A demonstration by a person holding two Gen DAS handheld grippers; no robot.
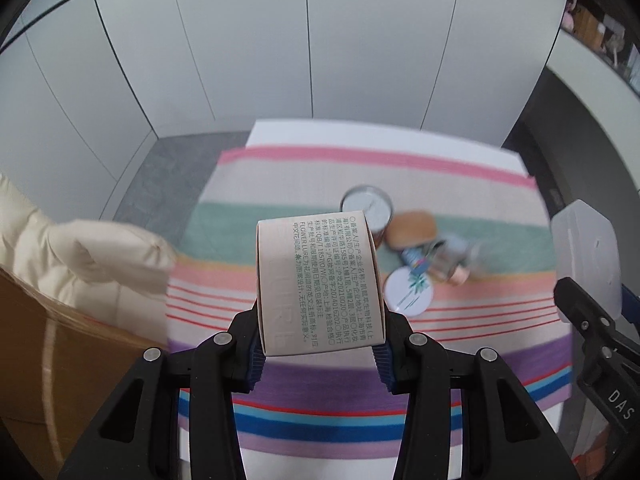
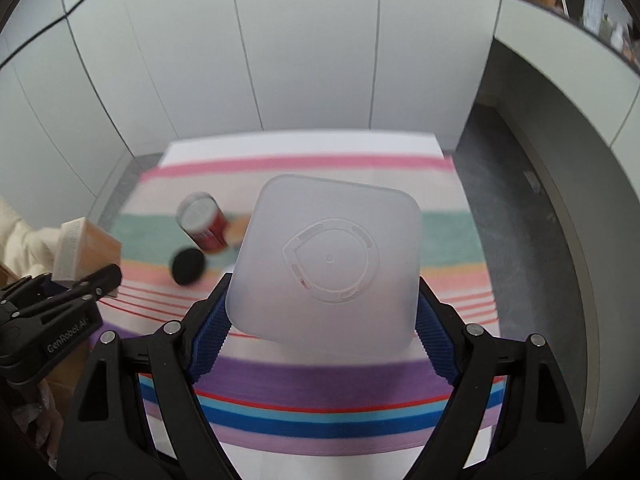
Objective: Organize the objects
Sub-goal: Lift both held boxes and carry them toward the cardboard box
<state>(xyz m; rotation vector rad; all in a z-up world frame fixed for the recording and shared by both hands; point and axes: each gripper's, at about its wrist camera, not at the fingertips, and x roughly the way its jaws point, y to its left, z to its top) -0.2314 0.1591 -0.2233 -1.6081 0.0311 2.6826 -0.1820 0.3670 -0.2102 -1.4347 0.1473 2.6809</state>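
Observation:
My left gripper [image 1: 320,356] is shut on a beige carton [image 1: 320,276] printed with Chinese text, held up above the striped tablecloth [image 1: 304,384]. My right gripper [image 2: 322,338] is shut on a translucent white square plastic box [image 2: 328,264], its blue pads pressing both sides. Below on the cloth stand a red can with a white top [image 2: 204,222] and a black round disc [image 2: 188,266]. In the left wrist view, the can [image 1: 366,208], a brown bun-shaped thing [image 1: 412,228], a small blue bottle [image 1: 416,260] and a round white flowered lid [image 1: 408,292] cluster together.
A brown cardboard box [image 1: 48,360] and a cream padded sleeve [image 1: 100,256] sit left of the table. White wall panels [image 1: 248,40] stand behind it, grey floor [image 2: 520,208] to the right. A curved white counter [image 2: 568,64] with clutter runs along the right.

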